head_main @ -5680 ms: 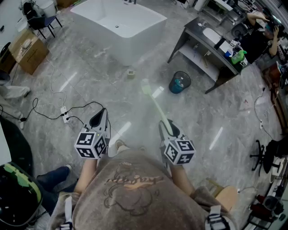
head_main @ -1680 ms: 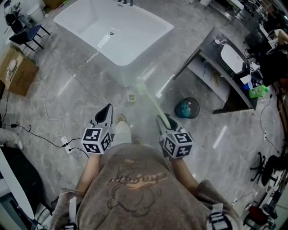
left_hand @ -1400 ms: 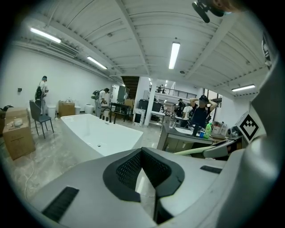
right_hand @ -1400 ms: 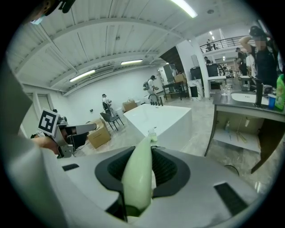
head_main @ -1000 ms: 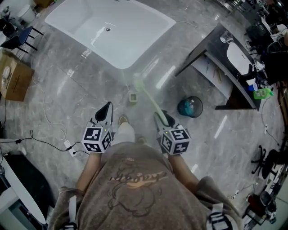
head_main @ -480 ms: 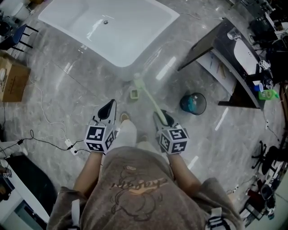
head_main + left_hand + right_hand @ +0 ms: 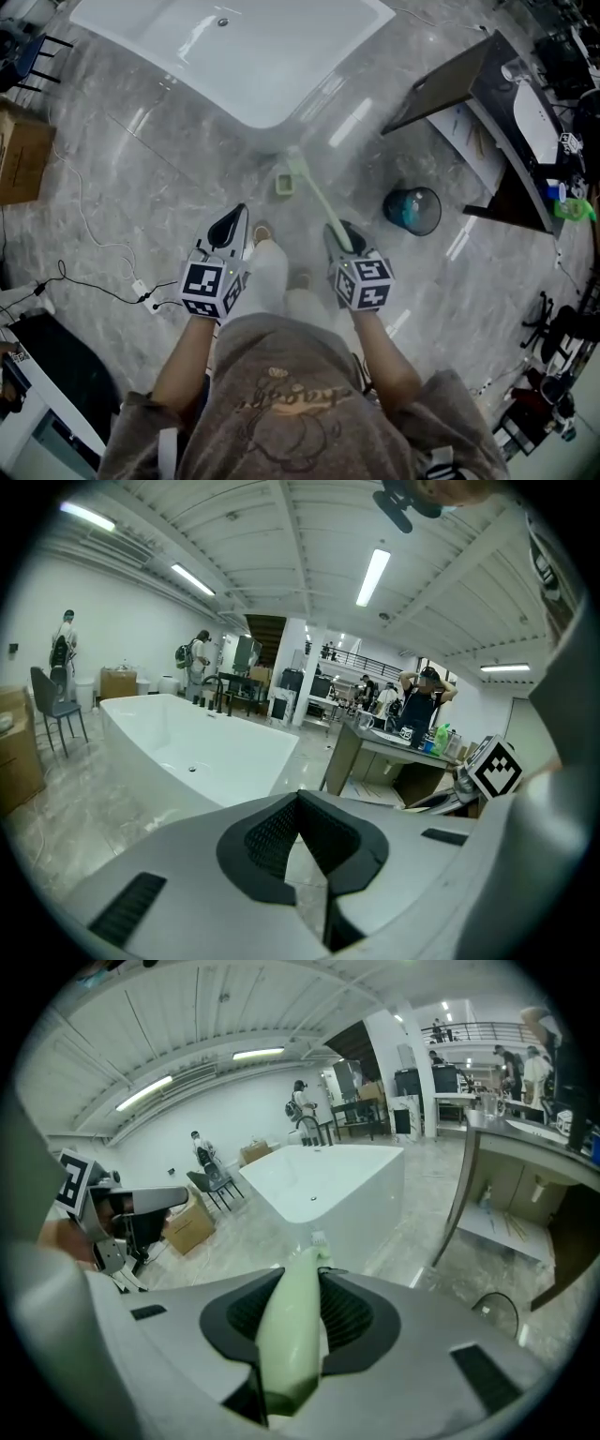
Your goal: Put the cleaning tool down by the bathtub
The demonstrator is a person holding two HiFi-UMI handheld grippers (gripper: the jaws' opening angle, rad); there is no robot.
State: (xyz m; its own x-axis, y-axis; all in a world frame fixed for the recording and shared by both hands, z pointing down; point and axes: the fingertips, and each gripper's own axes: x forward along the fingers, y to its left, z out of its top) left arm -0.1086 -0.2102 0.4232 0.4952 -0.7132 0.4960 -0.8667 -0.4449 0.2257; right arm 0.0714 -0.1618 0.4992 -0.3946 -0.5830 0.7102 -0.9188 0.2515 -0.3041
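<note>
Right gripper (image 7: 337,232) has its jaws clamped on the handle end of the pale green long-handled plastic cleaning tool (image 7: 317,199). The right gripper view shows the handle (image 7: 291,1330) pinched between the dark ribbed pads, so the grip is firm. The tool sticks out forward and down from the jaws. Its brush head is low over the grey marble-look floor (image 7: 141,178), just short of the near corner of the white rectangular freestanding bathtub (image 7: 267,70). Holding it by the tail end keeps the head leading toward the tub, which suits laying it down there.

Left gripper (image 7: 231,225) is empty. Its jaws are together at the tips with nothing between them in its own view (image 7: 302,841), only floor and the tub wall (image 7: 187,747) beyond. It hangs beside the person's leg, likely just parked out of the way.

A small pale square thing (image 7: 284,185) sits on the floor close to the brush head; I can't tell what it is. A round teal bin (image 7: 412,208) is off to the right, with a dark desk (image 7: 441,89) behind it.

Judgement: the tool is carried to the spot but not yet set down. What remains is to lower it by the tub and release.
</note>
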